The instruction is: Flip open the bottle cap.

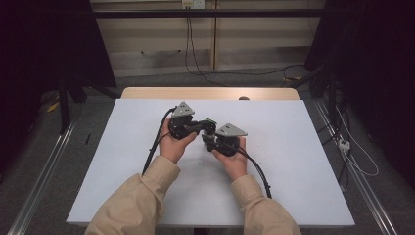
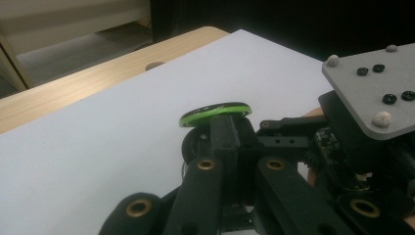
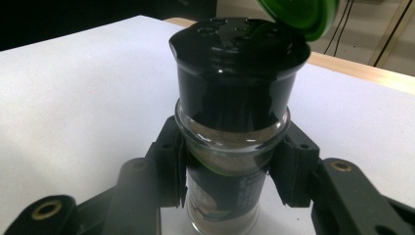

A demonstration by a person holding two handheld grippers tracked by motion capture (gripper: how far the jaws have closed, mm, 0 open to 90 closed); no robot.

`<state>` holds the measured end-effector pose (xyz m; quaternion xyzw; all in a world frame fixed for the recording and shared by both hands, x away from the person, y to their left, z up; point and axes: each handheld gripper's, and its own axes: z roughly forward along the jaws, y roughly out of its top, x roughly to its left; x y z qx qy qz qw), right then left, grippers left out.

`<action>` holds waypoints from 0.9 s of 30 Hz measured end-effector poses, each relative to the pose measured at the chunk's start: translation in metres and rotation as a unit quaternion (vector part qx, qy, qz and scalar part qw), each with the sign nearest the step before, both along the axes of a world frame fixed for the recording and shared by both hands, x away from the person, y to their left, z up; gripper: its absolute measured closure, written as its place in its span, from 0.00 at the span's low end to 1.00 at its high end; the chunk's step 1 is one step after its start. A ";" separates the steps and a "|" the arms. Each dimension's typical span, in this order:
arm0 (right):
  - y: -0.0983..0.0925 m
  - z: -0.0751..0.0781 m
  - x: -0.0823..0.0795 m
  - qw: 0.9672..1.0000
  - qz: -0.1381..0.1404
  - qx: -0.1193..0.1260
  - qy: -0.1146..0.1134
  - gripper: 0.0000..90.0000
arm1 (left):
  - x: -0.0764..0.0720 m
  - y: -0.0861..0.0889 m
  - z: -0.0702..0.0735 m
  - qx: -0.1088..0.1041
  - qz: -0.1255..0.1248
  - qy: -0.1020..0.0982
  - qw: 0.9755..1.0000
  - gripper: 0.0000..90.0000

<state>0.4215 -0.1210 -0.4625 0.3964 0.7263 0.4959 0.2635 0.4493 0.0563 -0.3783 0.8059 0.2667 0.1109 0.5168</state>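
Note:
A glass spice jar with brownish powder and a black shaker cap stands between the jaws of my right gripper, which is shut on the jar's neck. Its green flip lid is swung open. In the left gripper view the same green lid sits tilted just above the tips of my left gripper, whose jaws are pressed together. Whether they touch the lid I cannot tell. From above, the left gripper and the right gripper meet at the jar mid-table.
A white sheet covers the table, with a bare wooden strip along its far edge. Cables run over the floor beyond. Metal rails flank the table, and dark curtains hang on both sides.

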 end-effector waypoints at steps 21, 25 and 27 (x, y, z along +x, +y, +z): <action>0.000 0.000 0.000 1.000 0.000 0.000 0.000 0.59 | 0.004 -0.003 0.003 -0.001 0.003 -0.002 1.000 1.00; 0.000 0.000 0.000 1.000 0.000 0.000 0.000 0.59 | 0.005 -0.004 0.003 -0.003 0.004 -0.001 1.000 1.00; 0.000 0.000 0.000 1.000 0.000 0.000 0.001 0.59 | 0.005 -0.004 0.003 -0.004 0.004 -0.001 1.000 1.00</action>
